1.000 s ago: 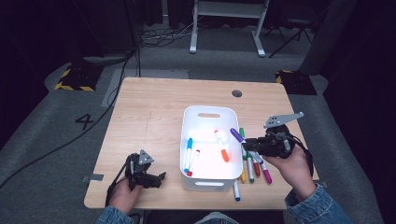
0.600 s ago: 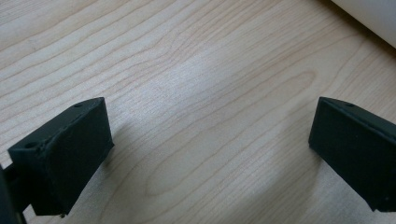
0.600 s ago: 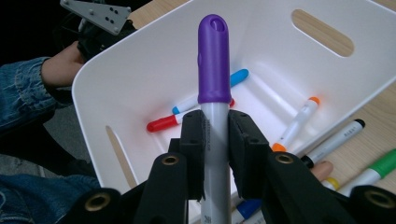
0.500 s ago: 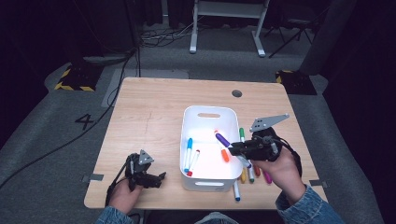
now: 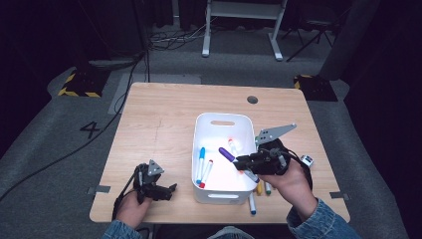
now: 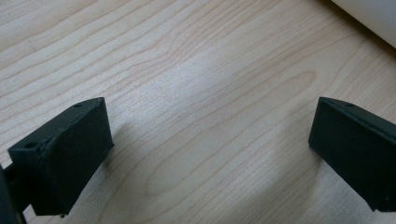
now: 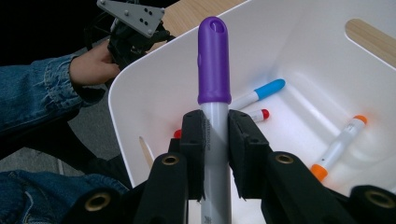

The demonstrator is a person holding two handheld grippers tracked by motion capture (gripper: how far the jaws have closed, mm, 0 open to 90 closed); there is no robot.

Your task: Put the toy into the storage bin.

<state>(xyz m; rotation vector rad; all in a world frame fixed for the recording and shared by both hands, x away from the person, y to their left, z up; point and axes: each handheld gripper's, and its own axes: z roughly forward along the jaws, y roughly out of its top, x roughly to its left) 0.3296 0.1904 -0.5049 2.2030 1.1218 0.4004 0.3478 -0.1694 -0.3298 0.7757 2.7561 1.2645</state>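
A light wooden table [image 5: 164, 119] with a round cable hole [image 5: 252, 99] carries a white plastic bin [image 5: 219, 191], with several loose coloured markers [image 5: 253, 204] lying just beside its right wall.

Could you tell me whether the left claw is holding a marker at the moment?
No, the left claw stands wide open over the bare wooden table, with nothing between its jaws.
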